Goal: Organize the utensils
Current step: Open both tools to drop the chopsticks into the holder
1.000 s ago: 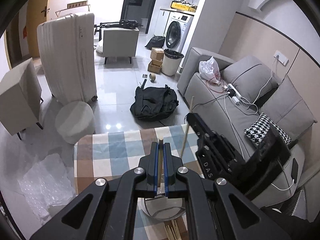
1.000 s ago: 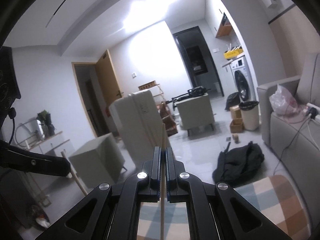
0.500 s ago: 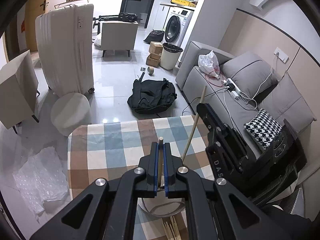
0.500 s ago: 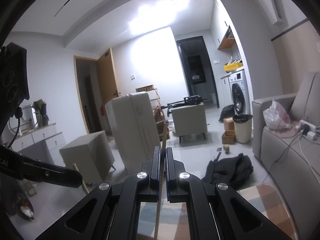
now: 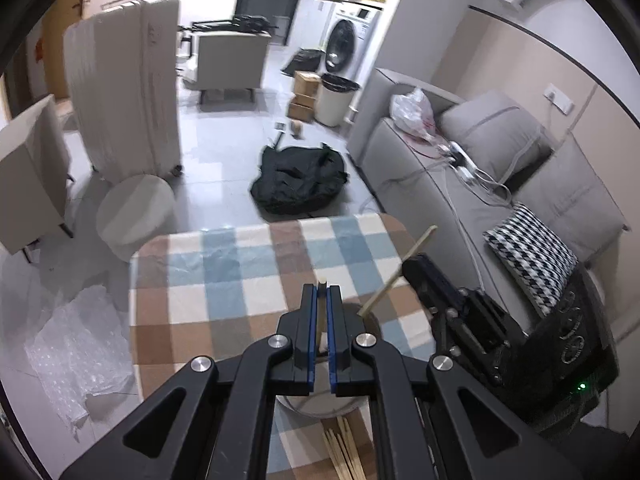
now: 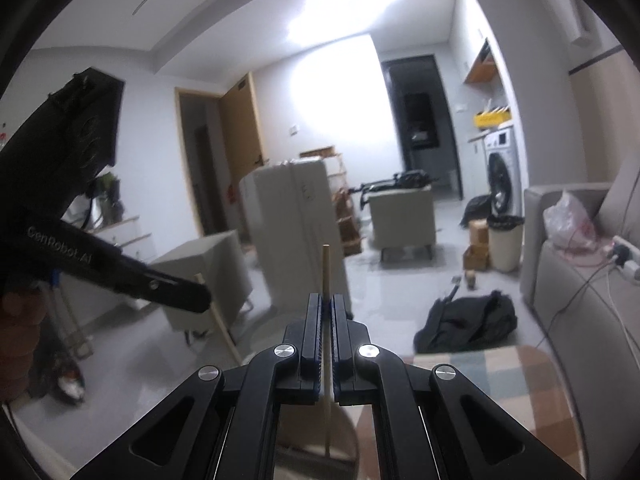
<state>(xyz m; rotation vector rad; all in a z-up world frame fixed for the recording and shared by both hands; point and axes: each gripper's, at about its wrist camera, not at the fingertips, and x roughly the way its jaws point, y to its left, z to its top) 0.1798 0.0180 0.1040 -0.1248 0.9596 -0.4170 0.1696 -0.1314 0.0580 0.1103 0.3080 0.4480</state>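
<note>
Checked table (image 5: 224, 264) nearer, chopstick (image 5: 400, 270) tilted further

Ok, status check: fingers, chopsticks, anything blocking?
Left gripper shut on one chopstick. Right gripper shut on another chopstick. Metal bowl below, loose chopsticks beside. Nothing blocking.

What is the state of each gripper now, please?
Left gripper: closed on a wooden chopstick.
Right gripper: closed on another wooden chopstick.
</note>
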